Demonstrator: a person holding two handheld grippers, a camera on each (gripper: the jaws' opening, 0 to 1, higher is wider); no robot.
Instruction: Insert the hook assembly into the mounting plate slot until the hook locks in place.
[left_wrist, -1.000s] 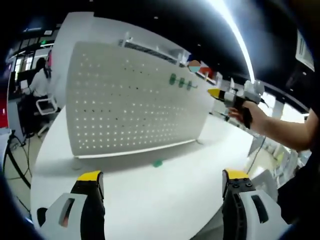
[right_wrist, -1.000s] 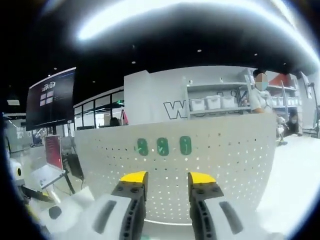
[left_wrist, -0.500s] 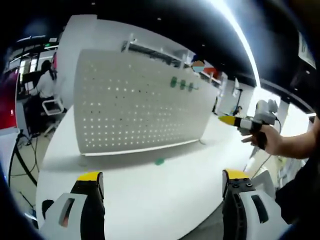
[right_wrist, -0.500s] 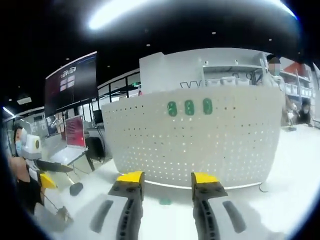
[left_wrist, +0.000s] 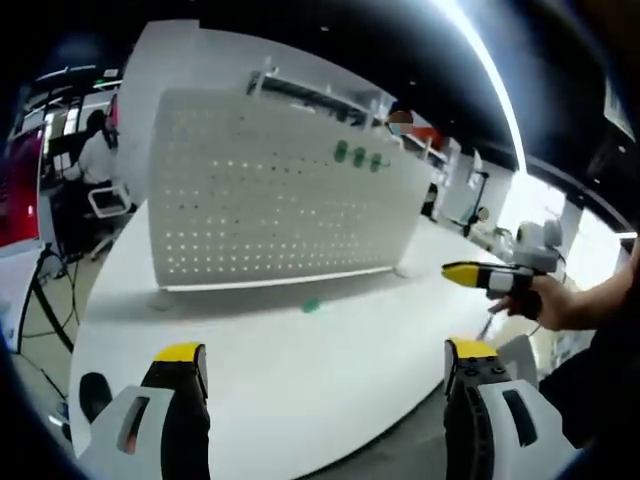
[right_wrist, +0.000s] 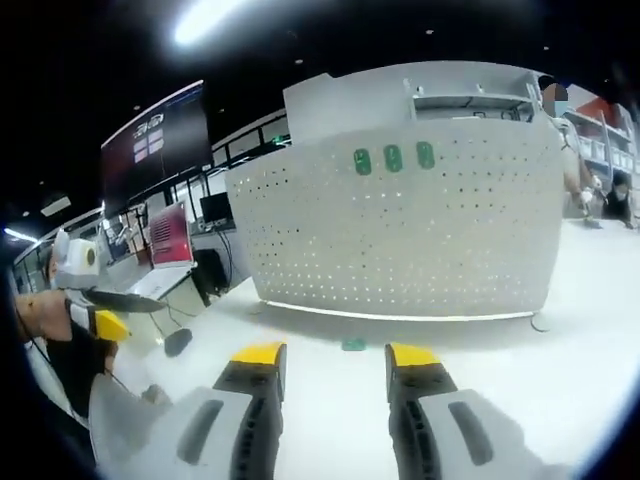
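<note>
The green hook piece (left_wrist: 313, 306) lies flat on the white table (left_wrist: 300, 370), just in front of the bottom edge of the white board with holes (left_wrist: 260, 200). In the left gripper view it sits near the middle, toward 12 o'clock from the left gripper (left_wrist: 325, 370). In the right gripper view the same piece (right_wrist: 353, 345) is just past the jaw tips of the right gripper (right_wrist: 335, 357), at 12 o'clock. It is small and blurry, so its shape is hard to make out.

The board (right_wrist: 410, 220) stands upright on the table (right_wrist: 560, 330). Three green hooks (left_wrist: 358, 156) are stuck high up on it, toward 1 o'clock in the left gripper view. In the right gripper view they (right_wrist: 392, 159) sit in a row at 12 o'clock. They are too small to see clearly.

The left gripper's jaws are spread wide apart and hold nothing. The right gripper's jaws stand a little apart with nothing between them. The right gripper (left_wrist: 470, 274) also shows at 3 o'clock in the left gripper view, held by a hand (left_wrist: 555, 305); from there only one yellow tip shows.

A person's arm is cut off at the left edge of the right gripper view.
</note>
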